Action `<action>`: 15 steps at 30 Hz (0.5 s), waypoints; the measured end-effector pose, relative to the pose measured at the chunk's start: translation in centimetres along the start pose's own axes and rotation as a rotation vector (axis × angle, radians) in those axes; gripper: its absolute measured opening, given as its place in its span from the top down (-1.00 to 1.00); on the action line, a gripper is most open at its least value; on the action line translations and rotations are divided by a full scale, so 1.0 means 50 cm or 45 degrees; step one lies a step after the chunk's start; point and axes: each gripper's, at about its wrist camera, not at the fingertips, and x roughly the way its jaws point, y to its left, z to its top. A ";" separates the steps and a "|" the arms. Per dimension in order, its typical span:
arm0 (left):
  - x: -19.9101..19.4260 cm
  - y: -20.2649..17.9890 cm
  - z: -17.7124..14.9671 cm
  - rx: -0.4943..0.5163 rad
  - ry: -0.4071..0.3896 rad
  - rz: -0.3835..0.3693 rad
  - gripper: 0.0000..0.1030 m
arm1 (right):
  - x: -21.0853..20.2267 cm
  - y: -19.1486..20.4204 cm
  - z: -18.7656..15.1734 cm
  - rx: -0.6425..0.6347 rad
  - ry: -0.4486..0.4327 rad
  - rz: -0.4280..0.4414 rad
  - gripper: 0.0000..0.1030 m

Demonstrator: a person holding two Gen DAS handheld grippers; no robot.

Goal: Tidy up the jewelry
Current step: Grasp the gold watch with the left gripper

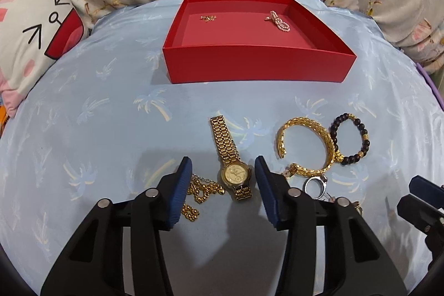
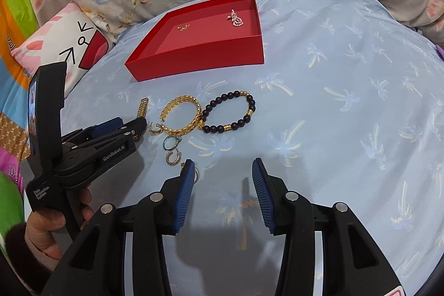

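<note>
Left gripper straddles the gold watch on the blue cloth, pads spread, untouched. Centring on the case should steady the lift toward the red tray. Right gripper hangs spread, empty.

box: behind watch | bangle: right of watch

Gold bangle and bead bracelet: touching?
Touching. Right wrist view shows the gold bangle meeting the bead bracelet at the bangle's gold charm, no cloth visible between.
</note>
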 end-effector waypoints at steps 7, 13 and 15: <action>0.003 -0.003 -0.004 -0.001 0.007 -0.031 0.56 | 0.005 0.000 0.002 0.002 0.005 0.007 0.16; -0.013 0.012 -0.001 -0.055 0.006 -0.083 0.56 | 0.009 -0.002 0.001 0.001 0.011 0.012 0.16; -0.030 0.019 0.002 -0.070 -0.013 -0.089 0.56 | 0.009 -0.002 0.002 -0.003 0.011 0.013 0.16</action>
